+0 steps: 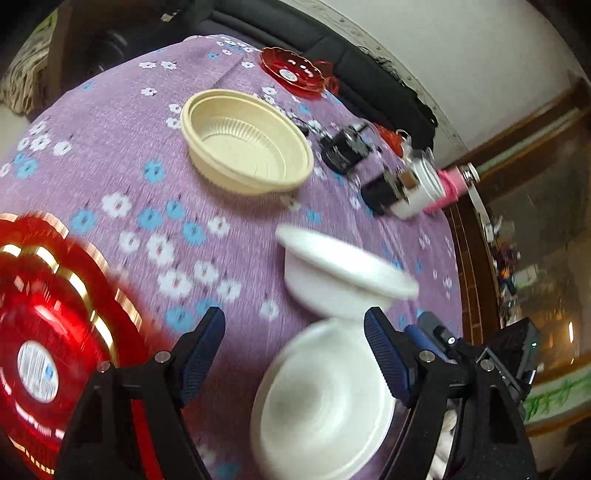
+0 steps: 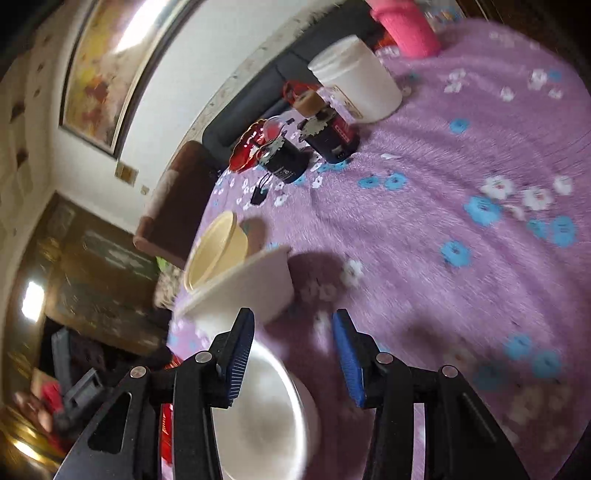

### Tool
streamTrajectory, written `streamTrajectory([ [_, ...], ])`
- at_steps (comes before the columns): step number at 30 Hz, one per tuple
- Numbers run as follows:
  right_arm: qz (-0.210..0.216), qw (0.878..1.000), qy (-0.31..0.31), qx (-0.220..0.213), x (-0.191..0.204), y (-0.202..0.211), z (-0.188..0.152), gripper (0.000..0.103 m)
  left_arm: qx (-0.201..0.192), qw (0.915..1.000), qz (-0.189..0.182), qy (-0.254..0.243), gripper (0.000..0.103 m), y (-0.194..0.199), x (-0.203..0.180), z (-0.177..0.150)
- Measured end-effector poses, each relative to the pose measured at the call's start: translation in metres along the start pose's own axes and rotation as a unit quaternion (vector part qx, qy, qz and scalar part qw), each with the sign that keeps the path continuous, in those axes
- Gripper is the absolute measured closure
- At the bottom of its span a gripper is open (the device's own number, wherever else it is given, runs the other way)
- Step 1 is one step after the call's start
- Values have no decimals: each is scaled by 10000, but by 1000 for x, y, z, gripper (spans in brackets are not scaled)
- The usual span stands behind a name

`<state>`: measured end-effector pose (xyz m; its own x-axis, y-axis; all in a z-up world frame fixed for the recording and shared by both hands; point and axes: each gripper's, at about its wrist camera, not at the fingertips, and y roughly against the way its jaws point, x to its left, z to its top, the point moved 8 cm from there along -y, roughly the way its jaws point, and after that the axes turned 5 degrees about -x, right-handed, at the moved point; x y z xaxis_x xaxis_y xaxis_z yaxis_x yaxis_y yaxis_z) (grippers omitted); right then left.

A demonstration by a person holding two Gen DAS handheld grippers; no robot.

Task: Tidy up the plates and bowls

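Printed labels show on the large red scalloped plastic plate with gold trim [image 1: 48, 332] and on the black canisters [image 1: 345, 147], but blur leaves none of the writing readable.

The left tongs [image 1: 293, 350] angle down over the surface, a purple cloth with white and blue flowers [image 1: 129, 155]. The jaws stand well apart, and the pads touch nothing. A white foam bowl [image 1: 325, 402] lies below and between them, its empty hollow facing the camera. Just beyond it a second white foam bowl [image 1: 343, 277] sits tilted on the cloth. The red plate is to the left of these tongs.

The right tongs [image 2: 293, 350] also point downward, jaws partly open and gripping nothing. The nearer white bowl [image 2: 266, 413] lies under the left-hand jaw, the tilted one [image 2: 243, 288] just ahead.

Farther off sits an empty cream ribbed plastic bowl [image 1: 245, 144], with a small red scalloped dish [image 1: 291, 72] at the far edge. A white jar [image 2: 356, 83] and a pink cylinder [image 2: 406, 26] stand beside the canisters.
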<state>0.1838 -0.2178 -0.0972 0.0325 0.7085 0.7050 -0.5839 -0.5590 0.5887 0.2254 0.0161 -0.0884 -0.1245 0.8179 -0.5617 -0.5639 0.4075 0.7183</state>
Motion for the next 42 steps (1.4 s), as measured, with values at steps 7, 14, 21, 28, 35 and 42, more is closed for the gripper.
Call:
streamTrajectory([
  [7,181,9968,-667,405,5,-47,19,54,159,9994,-14,302,24,-26,4,24],
  [14,192,9965,-798,184,-4,-45,30,54,237,9993,-124,272,23,-29,10,28],
  [21,108,9945,-1031,161,-10,-55,36,44,402,9991,-133,39,22,-34,8,16],
  [28,35,9973,-430,599,10,-83,26,86,410,9992,-42,-12,23,-32,15,13],
  [35,216,9978,445,431,58,-65,17,87,270,9991,-328,79,23,-5,21,9],
  [42,349,9912,1251,256,114,-43,-12,87,-208,9989,-413,-94,23,57,31,0],
])
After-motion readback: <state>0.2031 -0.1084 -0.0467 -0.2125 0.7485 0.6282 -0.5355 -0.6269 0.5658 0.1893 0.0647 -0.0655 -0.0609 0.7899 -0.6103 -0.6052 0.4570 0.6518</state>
